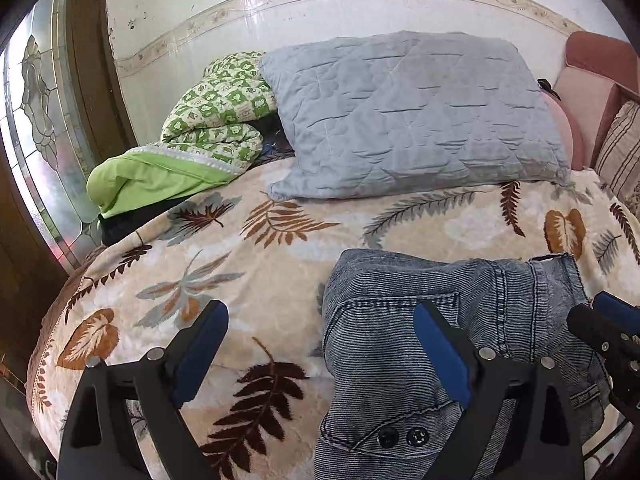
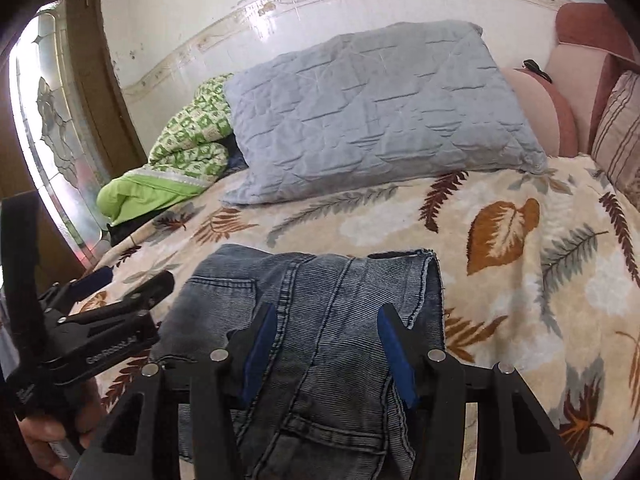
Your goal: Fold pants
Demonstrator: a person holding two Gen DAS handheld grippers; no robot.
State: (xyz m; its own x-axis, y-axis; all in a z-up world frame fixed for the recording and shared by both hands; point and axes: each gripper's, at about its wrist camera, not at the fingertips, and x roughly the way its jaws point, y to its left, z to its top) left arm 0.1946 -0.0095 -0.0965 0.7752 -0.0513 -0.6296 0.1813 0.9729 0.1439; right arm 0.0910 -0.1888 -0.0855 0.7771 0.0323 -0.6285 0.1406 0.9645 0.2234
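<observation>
Blue-grey denim pants (image 1: 440,320) lie folded into a compact stack on the leaf-print blanket, waistband buttons toward me. My left gripper (image 1: 320,320) is open wide; its right finger (image 1: 436,336) hovers over the pants' left part and its left finger is over bare blanket. In the right wrist view the pants (image 2: 320,288) sit right under my right gripper (image 2: 326,320), which is open with nothing pinched between its blue pads. The left gripper (image 2: 128,280) shows at the pants' left edge, held by a hand (image 2: 48,440). The right gripper (image 1: 596,312) peeks in at the pants' right edge.
The leaf-print blanket (image 1: 240,272) covers the bed. A grey quilted pillow (image 1: 400,112) lies at the back, with a green patterned quilt (image 1: 212,120) to its left. Pink cushions (image 2: 560,112) and a striped cushion (image 2: 620,128) stand at the right. A wooden door with glass (image 1: 40,120) is on the left.
</observation>
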